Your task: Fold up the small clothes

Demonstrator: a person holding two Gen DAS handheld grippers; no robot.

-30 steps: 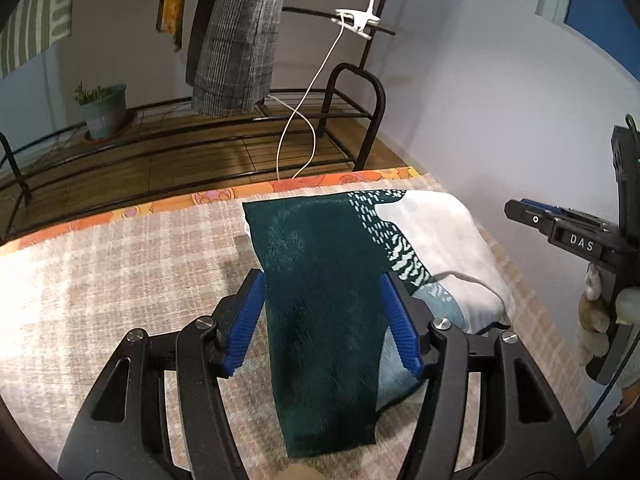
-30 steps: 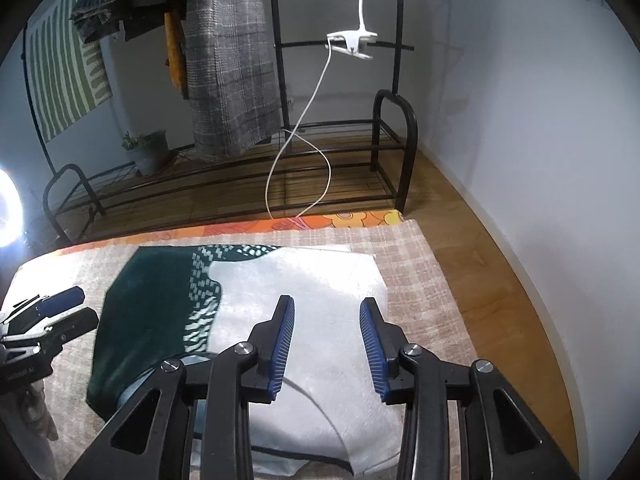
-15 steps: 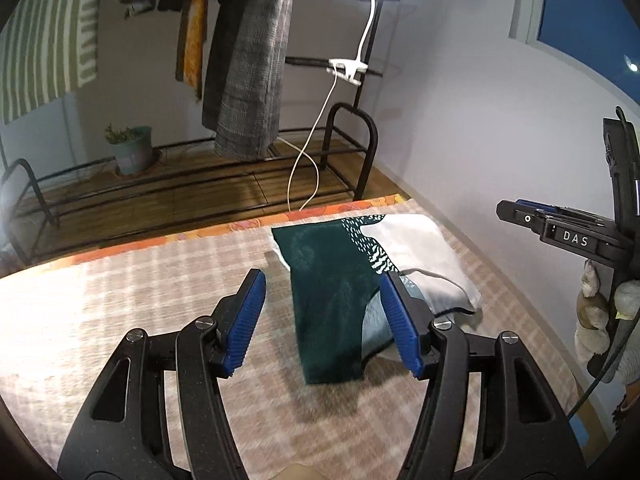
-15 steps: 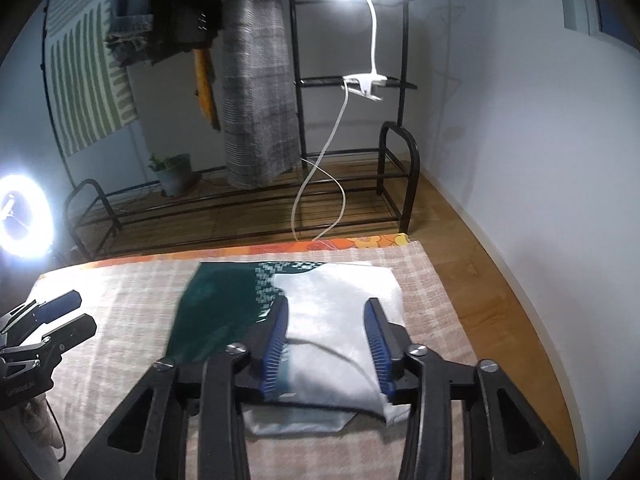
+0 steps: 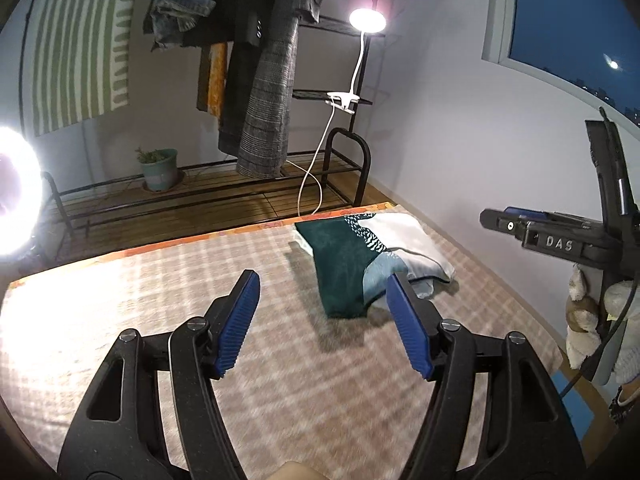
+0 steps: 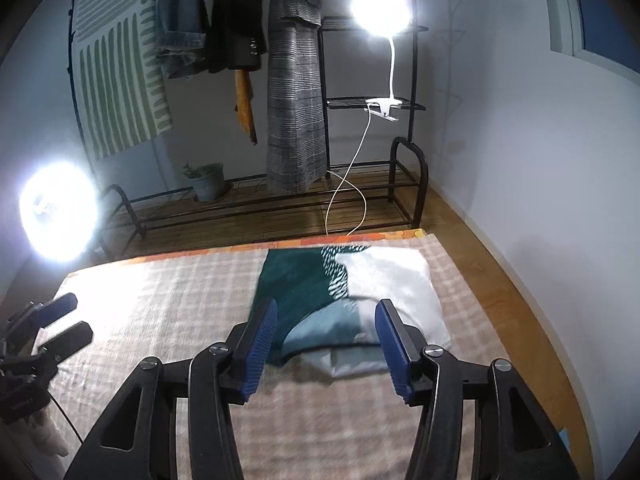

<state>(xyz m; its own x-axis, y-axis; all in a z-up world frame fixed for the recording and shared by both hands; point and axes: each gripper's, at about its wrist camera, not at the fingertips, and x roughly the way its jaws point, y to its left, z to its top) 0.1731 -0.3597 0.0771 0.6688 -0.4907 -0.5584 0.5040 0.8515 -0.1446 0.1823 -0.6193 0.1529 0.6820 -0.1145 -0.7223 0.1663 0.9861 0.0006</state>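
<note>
A folded garment [image 5: 360, 252], dark green, pale blue and white, lies near the far right corner of the checked bed cover [image 5: 160, 300]. In the right wrist view the same garment [image 6: 344, 292] rests just beyond the fingertips. My left gripper [image 5: 322, 292] hovers well above the cover, short of the garment, its jaws opening with nothing between them. My right gripper [image 6: 326, 316] hangs above the garment's near edge, jaws also opening and empty. Each gripper shows in the other's view: the right gripper [image 5: 520, 224] at right, the left gripper [image 6: 60, 320] at left.
Beyond the bed stands a black clothes rack [image 6: 360, 200] with hanging clothes [image 6: 296, 100], a clip lamp [image 6: 380, 12] and its white cable. A ring light [image 6: 56, 208] glares at the left. A potted plant [image 5: 158, 168] sits on the rack's base. A wall lies at right.
Both grippers rose and pulled back from the garment, which now lies smaller and farther off. Both sets of jaws widened. The garment stays folded on the cover.
</note>
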